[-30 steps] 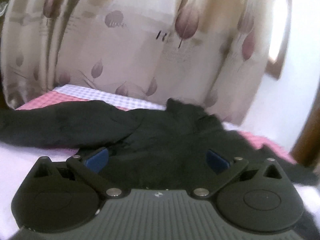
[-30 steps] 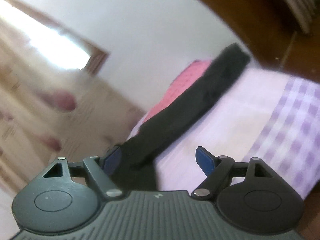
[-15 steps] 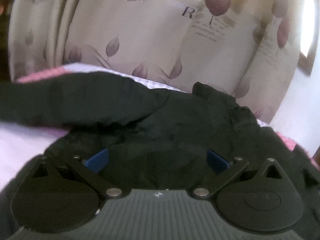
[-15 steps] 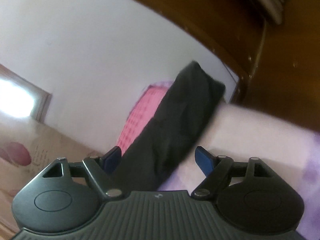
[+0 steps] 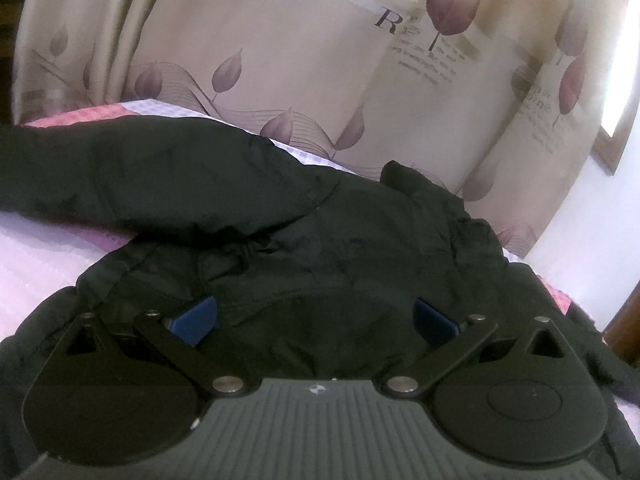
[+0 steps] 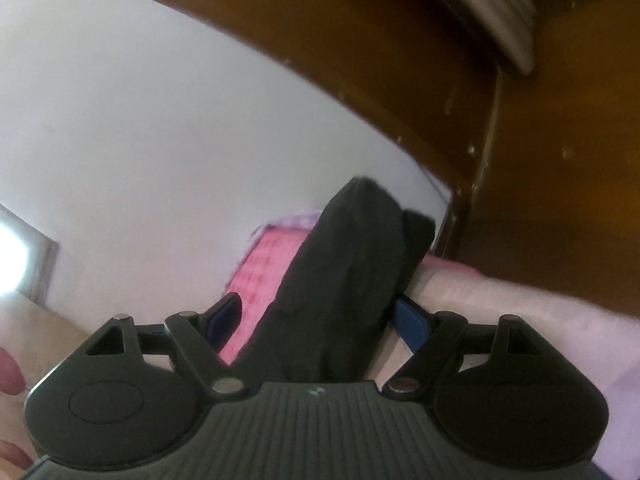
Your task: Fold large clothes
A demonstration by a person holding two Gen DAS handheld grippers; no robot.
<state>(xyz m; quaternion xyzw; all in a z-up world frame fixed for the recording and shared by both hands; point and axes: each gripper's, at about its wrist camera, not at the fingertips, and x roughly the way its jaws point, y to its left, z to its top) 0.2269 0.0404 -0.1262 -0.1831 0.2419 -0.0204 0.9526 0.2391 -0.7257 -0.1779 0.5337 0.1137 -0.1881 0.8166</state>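
Note:
A large black jacket point(image 5: 320, 240) lies spread on the bed, one sleeve point(image 5: 120, 172) stretched out to the left. My left gripper point(image 5: 316, 316) hovers low over the jacket's body, its blue pads point(image 5: 196, 320) far apart with cloth lying between them, unpinched. In the right wrist view the other black sleeve point(image 6: 352, 264) runs away from me across the pink checked sheet point(image 6: 268, 272). My right gripper point(image 6: 318, 318) straddles this sleeve with its jaws wide. The right pad point(image 6: 412, 322) sits at the sleeve's edge, while the left one stands clear of it.
A beige curtain point(image 5: 320, 80) printed with leaves hangs just behind the bed. A white wall point(image 6: 160, 120) and dark wooden bed frame point(image 6: 500, 160) close off the sleeve's far end. Pale pink bedding point(image 6: 520, 308) lies to the right of the sleeve.
The left gripper sank onto the jacket, which now fills the gap between its fingers. The right gripper swung along the sleeve, which now lies between its pads. Both stayed wide.

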